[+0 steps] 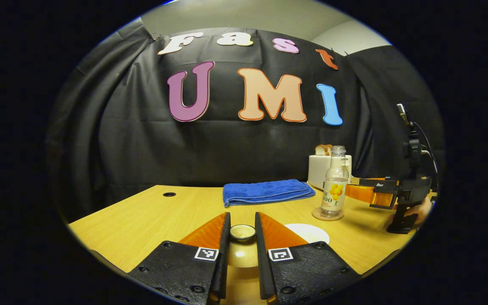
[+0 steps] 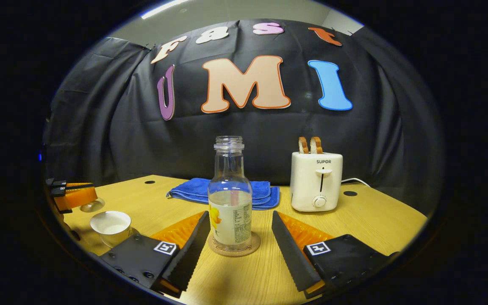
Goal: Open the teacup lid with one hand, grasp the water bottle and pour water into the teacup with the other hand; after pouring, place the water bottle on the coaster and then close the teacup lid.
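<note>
An uncapped clear water bottle (image 2: 230, 199), part full, stands on a round cork coaster (image 2: 234, 248). My right gripper (image 2: 239, 216) is open, one finger on each side of the bottle and neither touching it. My left gripper (image 1: 242, 216) is shut on the teacup lid (image 1: 242, 233), gripping its knob and holding it above the table. The open white teacup (image 1: 308, 232) stands just right of those fingers. In the right gripper view the teacup (image 2: 110, 223) sits at the left, with the left gripper (image 2: 87, 195) and lid (image 2: 92, 206) above it. In the left gripper view the bottle (image 1: 334, 186) meets the right gripper (image 1: 354, 187).
A folded blue towel (image 2: 223, 191) lies behind the bottle. A white toaster (image 2: 316, 182) with bread slices stands at the back right of the wooden table (image 2: 354, 220). A hand (image 1: 417, 209) holds the right gripper. Cable holes dot the table's far edge.
</note>
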{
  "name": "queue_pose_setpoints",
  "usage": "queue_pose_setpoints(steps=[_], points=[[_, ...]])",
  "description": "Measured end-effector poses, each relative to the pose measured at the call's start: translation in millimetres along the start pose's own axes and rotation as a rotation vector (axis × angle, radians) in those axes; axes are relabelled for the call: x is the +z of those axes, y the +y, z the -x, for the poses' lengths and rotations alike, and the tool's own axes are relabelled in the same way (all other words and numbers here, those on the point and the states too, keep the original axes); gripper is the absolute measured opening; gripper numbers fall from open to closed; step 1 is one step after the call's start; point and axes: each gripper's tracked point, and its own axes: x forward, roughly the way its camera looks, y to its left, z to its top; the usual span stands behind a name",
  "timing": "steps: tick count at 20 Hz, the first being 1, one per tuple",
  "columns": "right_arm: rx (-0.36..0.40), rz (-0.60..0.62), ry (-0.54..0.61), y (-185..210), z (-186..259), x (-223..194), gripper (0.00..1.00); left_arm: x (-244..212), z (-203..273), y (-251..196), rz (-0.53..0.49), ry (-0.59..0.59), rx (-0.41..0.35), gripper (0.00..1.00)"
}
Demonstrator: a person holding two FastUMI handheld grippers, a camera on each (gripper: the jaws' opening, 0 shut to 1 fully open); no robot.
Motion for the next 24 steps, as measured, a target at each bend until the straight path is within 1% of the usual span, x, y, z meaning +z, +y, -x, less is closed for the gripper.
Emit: queue_pose_setpoints(steps=[1, 2, 3, 4, 5, 6, 7, 10, 11, 12, 13, 14, 15, 16, 17, 19, 24], points=[[0.001, -0.001, -0.012, -1, 4, 2, 0.94, -1, -2, -6, 0.0, 0.001, -0.014, 0.28], [0.0, -0.002, -0.023, -1, 8, 3, 0.92, -1, -4, -10, 0.001, 0.0, -0.024, 0.28], [0.001, -0.003, -0.034, -2, 11, 5, 0.91, -1, -5, -14, 0.001, 0.001, -0.036, 0.28], [0.001, -0.003, -0.044, -2, 16, 6, 0.94, 0, -6, -21, 0.002, 0.0, -0.053, 0.28], [-0.003, -0.005, -0.054, -4, 19, 8, 0.95, 0, -6, -28, 0.003, -0.002, -0.074, 0.28], [-0.017, -0.004, -0.057, -8, 23, 8, 0.92, 0, -7, -36, 0.002, -0.003, -0.097, 0.28], [-0.023, -0.005, -0.06, -11, 27, 8, 0.94, 1, -8, -43, 0.002, -0.004, -0.117, 0.28], [-0.019, -0.005, -0.06, -12, 37, 9, 0.94, 0, -10, -57, 0.0, -0.001, -0.158, 0.28], [-0.017, -0.005, -0.06, -13, 40, 9, 0.91, 0, -10, -61, 0.002, 0.0, -0.169, 0.28], [-0.015, -0.005, -0.059, -13, 44, 9, 0.91, 0, -10, -64, -0.001, 0.002, -0.181, 0.28], [-0.019, -0.005, -0.058, -15, 47, 9, 0.94, -1, -11, -67, -0.002, 0.003, -0.191, 0.28], [-0.023, -0.005, -0.061, -17, 49, 9, 0.91, -2, -12, -67, -0.005, 0.01, -0.195, 0.28], [-0.023, -0.006, -0.061, -17, 51, 10, 0.94, -5, -12, -67, -0.008, 0.023, -0.195, 0.28], [-0.023, -0.006, -0.059, -17, 53, 9, 0.91, -6, -14, -67, -0.015, 0.034, -0.194, 0.28], [-0.022, -0.006, -0.062, -18, 56, 10, 0.94, -10, -15, -68, -0.022, 0.054, -0.192, 0.28], [-0.015, -0.006, -0.061, -18, 62, 9, 0.91, -14, -18, -69, -0.032, 0.08, -0.194, 0.28], [-0.005, -0.006, -0.059, -18, 72, 9, 0.92, -18, -20, -69, -0.032, 0.117, -0.185, 0.28]])
